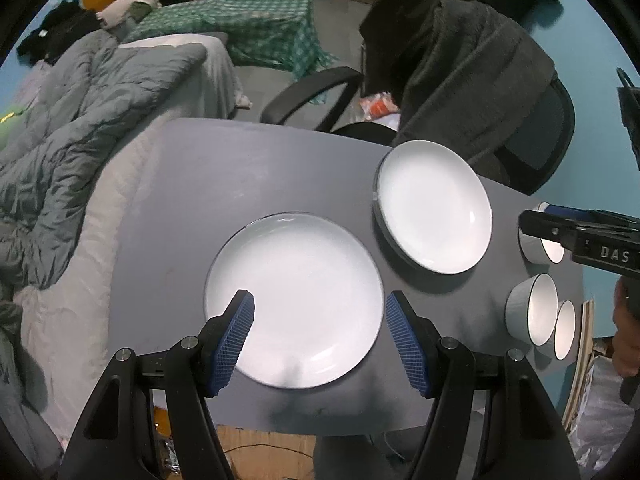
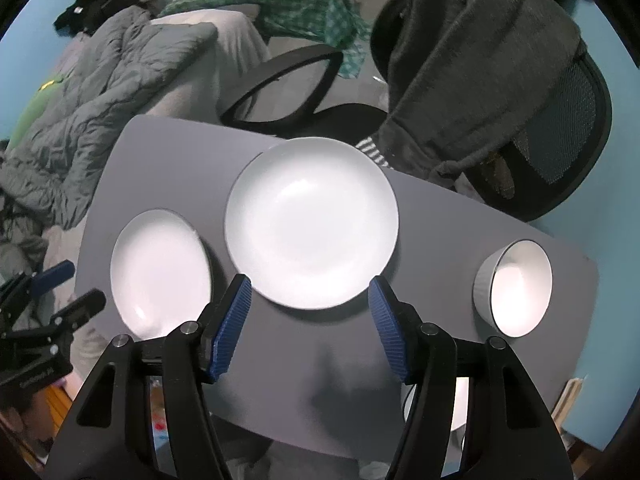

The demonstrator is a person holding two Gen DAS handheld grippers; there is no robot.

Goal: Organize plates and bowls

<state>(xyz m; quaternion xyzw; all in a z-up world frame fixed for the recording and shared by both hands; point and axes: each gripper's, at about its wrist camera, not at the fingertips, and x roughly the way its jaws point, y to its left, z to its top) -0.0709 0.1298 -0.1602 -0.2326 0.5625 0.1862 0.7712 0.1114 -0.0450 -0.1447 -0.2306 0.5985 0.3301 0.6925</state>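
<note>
A: Both your left gripper [image 1: 320,322] and right gripper [image 2: 310,312] hang with jaws apart, holding nothing.

B: So you're between steps, picking what to stack?

A: I think so. The flat round white plate [image 1: 294,300] lies under the left jaws, not touched. The deeper white plate [image 2: 312,222] lies just past the right jaws. The white ribbed bowl [image 2: 514,288] sits off right on the grey surface [image 2: 168,168].

B: Then drop down and pinch one rim.

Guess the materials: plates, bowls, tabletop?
Plates: likely glazed ceramic, glossy white with bright highlights. Bowls: probably the same, with a ribbed matte-looking outer wall and thin dark rim line. Tabletop: grey, matte, smooth, maybe laminate or painted board; can't tell which.
</note>
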